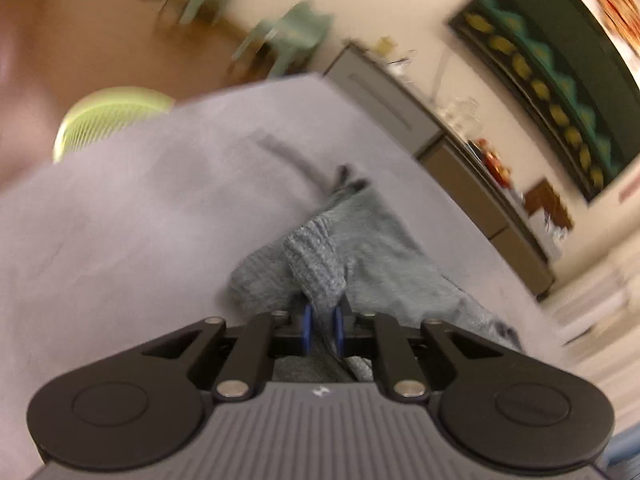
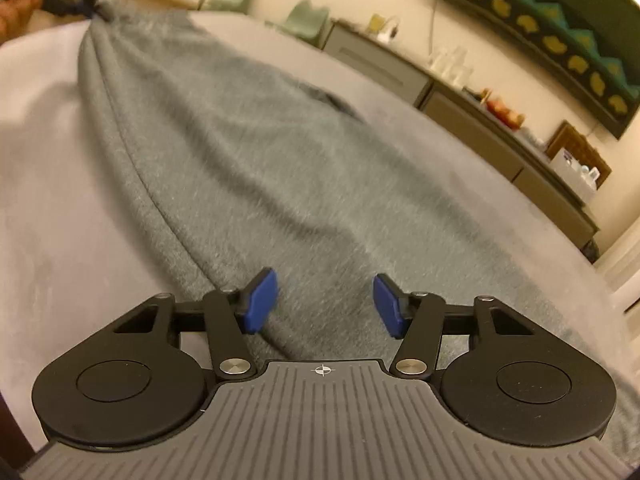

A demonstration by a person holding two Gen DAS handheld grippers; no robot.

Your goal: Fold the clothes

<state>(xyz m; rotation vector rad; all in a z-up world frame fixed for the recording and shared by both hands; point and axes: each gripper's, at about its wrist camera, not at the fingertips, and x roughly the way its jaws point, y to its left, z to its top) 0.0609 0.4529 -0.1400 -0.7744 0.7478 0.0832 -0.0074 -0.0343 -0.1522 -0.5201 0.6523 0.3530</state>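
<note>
Left tool (image 1: 322, 314) pinches the grey garment's (image 2: 248, 152) ribbed edge; right tool (image 2: 325, 303) hovers wide above it. A weak pinch risks the knit slipping.

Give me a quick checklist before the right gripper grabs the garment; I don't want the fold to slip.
1. Left gripper shut on the grey garment: ok.
2. Right gripper open over the cloth: ok.
3. Cloth between the right fingers: not ok, nothing pinched.
4. Garment flat on the table cover: not ok, it shows ripples.
5. Far end's hem position: cannot tell, blurred.
</note>
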